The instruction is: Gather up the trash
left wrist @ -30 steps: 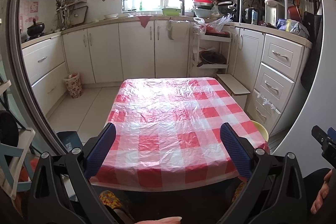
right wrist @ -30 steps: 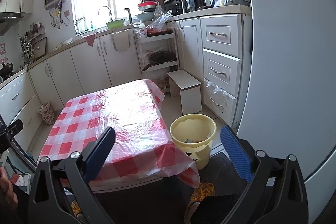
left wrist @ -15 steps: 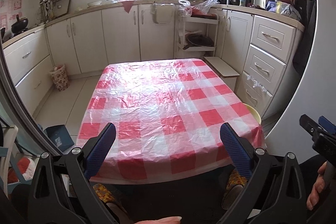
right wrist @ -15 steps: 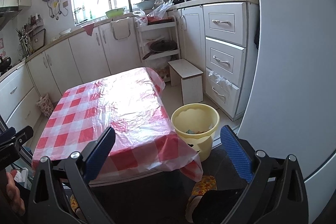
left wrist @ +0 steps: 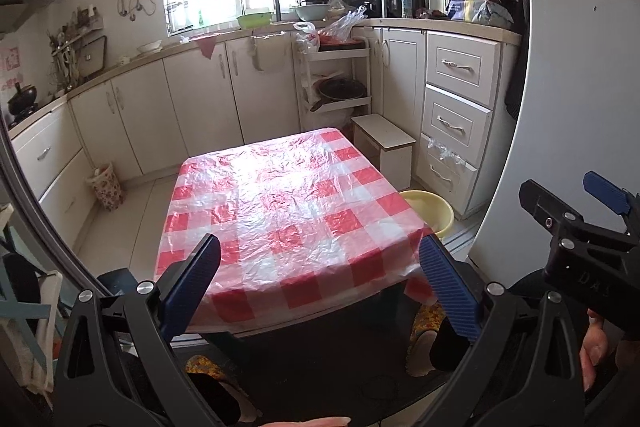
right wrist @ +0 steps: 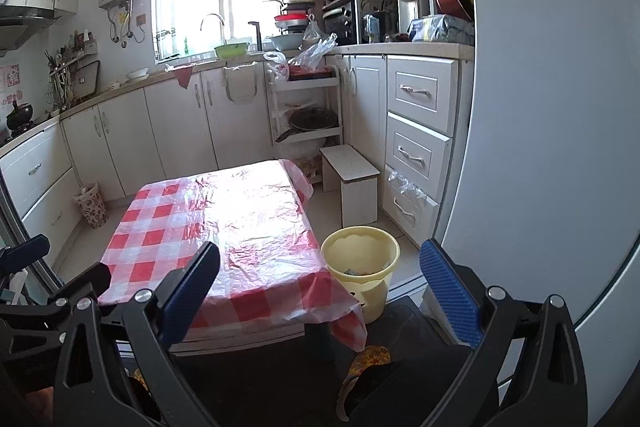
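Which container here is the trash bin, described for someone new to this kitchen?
Find the low table with the red-and-white checked cover. The bin is the pale yellow bucket on the floor at its right near corner, beside the white fridge. Unlike the small flowered basket by the far cabinets, it is plain yellow.

low table (left wrist: pixel 224 341) under crinkled red-checked plastic cloth (left wrist: pixel 288 211); yellow bucket (right wrist: pixel 360 269) on floor (left wrist: pixel 120 227).

Tablecloth (left wrist: pixel 288 211) red-white check; bucket (right wrist: pixel 360 267) pale yellow; cabinets (left wrist: pixel 208 99) cream-white; gripper pads (right wrist: pixel 450 295) blue.
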Available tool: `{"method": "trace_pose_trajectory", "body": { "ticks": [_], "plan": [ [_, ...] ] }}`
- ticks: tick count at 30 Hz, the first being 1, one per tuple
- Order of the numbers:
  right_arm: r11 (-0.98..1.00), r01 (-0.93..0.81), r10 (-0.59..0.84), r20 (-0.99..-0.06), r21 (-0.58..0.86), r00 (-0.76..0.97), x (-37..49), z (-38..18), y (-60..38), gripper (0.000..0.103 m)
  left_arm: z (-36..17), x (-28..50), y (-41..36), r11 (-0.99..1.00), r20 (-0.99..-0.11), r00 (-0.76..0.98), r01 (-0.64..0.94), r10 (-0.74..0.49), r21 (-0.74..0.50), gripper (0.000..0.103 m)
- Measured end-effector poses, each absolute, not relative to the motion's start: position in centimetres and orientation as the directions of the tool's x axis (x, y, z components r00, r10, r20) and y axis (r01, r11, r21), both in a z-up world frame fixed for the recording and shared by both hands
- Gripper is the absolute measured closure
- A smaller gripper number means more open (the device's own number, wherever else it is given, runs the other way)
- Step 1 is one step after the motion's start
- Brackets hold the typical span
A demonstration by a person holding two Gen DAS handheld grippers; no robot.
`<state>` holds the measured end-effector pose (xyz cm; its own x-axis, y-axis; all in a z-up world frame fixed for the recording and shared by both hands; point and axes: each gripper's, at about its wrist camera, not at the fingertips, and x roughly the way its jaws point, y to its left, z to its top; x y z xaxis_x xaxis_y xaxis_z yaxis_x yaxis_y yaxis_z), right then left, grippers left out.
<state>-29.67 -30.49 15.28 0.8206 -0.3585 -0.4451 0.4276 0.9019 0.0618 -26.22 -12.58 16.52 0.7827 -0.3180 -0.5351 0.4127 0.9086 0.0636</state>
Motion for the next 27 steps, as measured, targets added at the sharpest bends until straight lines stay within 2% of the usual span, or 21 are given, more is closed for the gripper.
{"method": "trace_pose_trajectory", "body": {
  "ticks": [13, 27],
  "plan": [
    [0.906, 0.420, -0.380, -0.330, 0.055, 0.864, -34.7, 18.1, -28.8, 0.007, 19.9, -32.3, -11.4, 0.909, -0.485, 0.811, 0.411, -0.327, 0.074, 0.008],
    [0.902, 0.428, -0.400, -0.272, 0.052, 0.875, -37.2, 19.0, -27.4, 0.007, 21.7, -34.6, -10.2, 0.913, -0.438, 0.836, 0.401, -0.330, 0.076, 0.008]
  ]
}}
